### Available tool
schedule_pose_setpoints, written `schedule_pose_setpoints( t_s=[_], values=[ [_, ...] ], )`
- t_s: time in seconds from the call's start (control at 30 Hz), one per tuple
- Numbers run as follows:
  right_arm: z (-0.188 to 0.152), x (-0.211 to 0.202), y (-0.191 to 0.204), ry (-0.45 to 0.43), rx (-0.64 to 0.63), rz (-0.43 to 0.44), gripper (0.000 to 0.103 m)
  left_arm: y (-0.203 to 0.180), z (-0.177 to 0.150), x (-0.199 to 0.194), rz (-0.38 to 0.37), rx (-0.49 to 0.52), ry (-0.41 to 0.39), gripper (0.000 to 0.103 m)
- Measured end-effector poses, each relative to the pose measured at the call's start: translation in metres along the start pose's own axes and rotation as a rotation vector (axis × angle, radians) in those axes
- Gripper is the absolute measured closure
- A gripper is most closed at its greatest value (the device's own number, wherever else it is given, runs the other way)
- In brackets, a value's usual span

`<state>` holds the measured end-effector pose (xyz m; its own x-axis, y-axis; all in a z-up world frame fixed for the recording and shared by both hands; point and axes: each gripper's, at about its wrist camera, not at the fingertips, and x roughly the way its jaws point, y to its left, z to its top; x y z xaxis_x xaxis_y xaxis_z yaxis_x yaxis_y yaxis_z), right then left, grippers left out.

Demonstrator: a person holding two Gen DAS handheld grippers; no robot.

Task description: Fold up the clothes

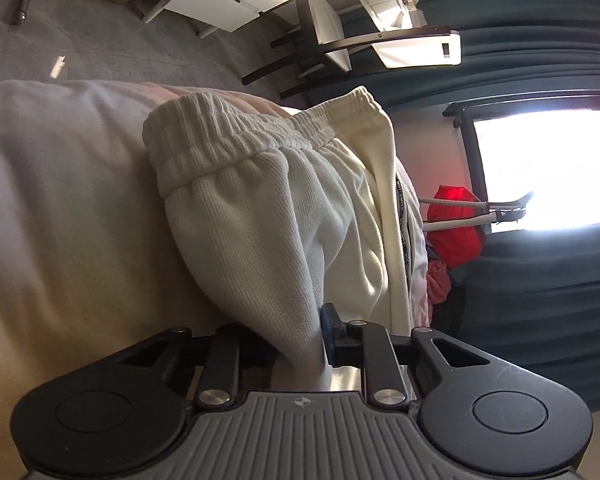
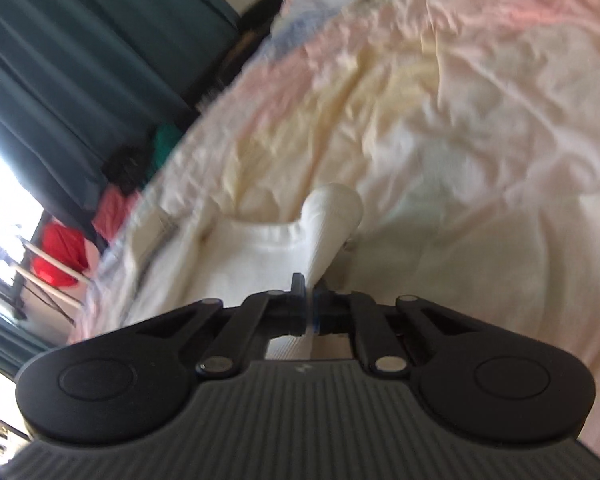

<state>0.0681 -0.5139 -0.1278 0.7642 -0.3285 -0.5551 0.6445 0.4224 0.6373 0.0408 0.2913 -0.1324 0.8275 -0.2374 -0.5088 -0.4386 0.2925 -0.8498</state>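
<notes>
Cream sweatpants (image 1: 268,216) with a ribbed elastic waistband (image 1: 236,136) lie bunched on a pale bedspread (image 1: 60,200). My left gripper (image 1: 300,344) is shut on a thick fold of the sweatpants near the waistband; the cloth hides its left finger. In the right wrist view the same cream sweatpants (image 2: 252,256) lie flat on the pastel bedspread (image 2: 460,100). My right gripper (image 2: 310,308) is shut on a pinched edge of the fabric, which bulges up in a rounded fold (image 2: 332,216) just beyond the fingertips.
A red bag (image 1: 454,232) and pink clothing (image 1: 436,280) sit past the bed's edge by a bright window (image 1: 548,168) with dark teal curtains (image 1: 540,312). White furniture and a dark chair (image 1: 320,52) stand on the grey floor. The red bag (image 2: 58,256) also shows beside the bed.
</notes>
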Motion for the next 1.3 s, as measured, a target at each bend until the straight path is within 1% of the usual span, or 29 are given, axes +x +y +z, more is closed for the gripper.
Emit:
schedule_pose_setpoints(
  t_s=[0.03, 0.13, 0.2, 0.33, 0.37, 0.4, 0.47, 0.57, 0.63, 0.73, 0.77, 0.83, 0.9, 1.0, 1.13, 1.23, 1.3],
  values=[
    [0.001, -0.002, -0.001, -0.004, 0.003, 0.004, 0.097, -0.002, -0.001, -0.003, -0.009, 0.014, -0.011, 0.088],
    [0.003, -0.006, -0.004, -0.007, 0.023, 0.002, 0.098, -0.015, -0.007, -0.015, -0.022, 0.076, -0.055, 0.093],
    [0.006, -0.012, -0.006, -0.025, 0.032, -0.008, 0.098, -0.022, -0.013, -0.029, -0.045, 0.107, -0.090, 0.095],
    [0.013, -0.029, 0.000, -0.089, -0.026, -0.016, 0.098, -0.038, -0.022, -0.053, -0.049, 0.218, -0.130, 0.096],
    [0.014, -0.030, 0.004, -0.093, -0.046, -0.021, 0.098, -0.041, -0.023, -0.057, -0.048, 0.232, -0.139, 0.096],
    [0.014, -0.029, 0.008, -0.093, -0.069, -0.027, 0.098, -0.042, -0.023, -0.059, -0.048, 0.228, -0.140, 0.097],
    [0.018, -0.030, 0.015, -0.097, -0.072, -0.018, 0.098, -0.044, -0.020, -0.059, -0.061, 0.207, -0.136, 0.098],
    [0.030, -0.033, 0.035, -0.125, -0.108, 0.025, 0.098, -0.057, -0.010, -0.055, -0.074, 0.193, -0.136, 0.098],
    [0.042, -0.029, 0.056, -0.137, -0.129, 0.054, 0.098, -0.073, -0.001, -0.049, -0.088, 0.201, -0.140, 0.098],
    [0.065, -0.013, 0.101, -0.149, -0.144, 0.096, 0.098, -0.115, 0.022, -0.030, -0.131, 0.226, -0.130, 0.099],
    [0.073, -0.003, 0.119, -0.150, -0.150, 0.103, 0.098, -0.132, 0.030, -0.021, -0.141, 0.239, -0.133, 0.099],
    [0.084, 0.021, 0.156, -0.159, -0.178, 0.111, 0.098, -0.164, 0.046, 0.007, -0.136, 0.264, -0.145, 0.098],
    [0.089, 0.051, 0.195, -0.178, -0.237, 0.101, 0.098, -0.195, 0.060, 0.045, -0.103, 0.299, -0.173, 0.098],
    [0.084, 0.107, 0.249, -0.196, -0.338, 0.056, 0.098, -0.235, 0.077, 0.119, -0.009, 0.376, -0.211, 0.098],
    [0.060, 0.189, 0.290, -0.195, -0.469, -0.031, 0.098, -0.257, 0.091, 0.222, 0.082, 0.440, -0.218, 0.097],
    [0.040, 0.250, 0.300, -0.165, -0.550, -0.104, 0.098, -0.256, 0.098, 0.288, 0.168, 0.473, -0.188, 0.097],
    [0.029, 0.279, 0.298, -0.150, -0.592, -0.129, 0.098, -0.250, 0.098, 0.314, 0.216, 0.492, -0.171, 0.096]
  ],
)
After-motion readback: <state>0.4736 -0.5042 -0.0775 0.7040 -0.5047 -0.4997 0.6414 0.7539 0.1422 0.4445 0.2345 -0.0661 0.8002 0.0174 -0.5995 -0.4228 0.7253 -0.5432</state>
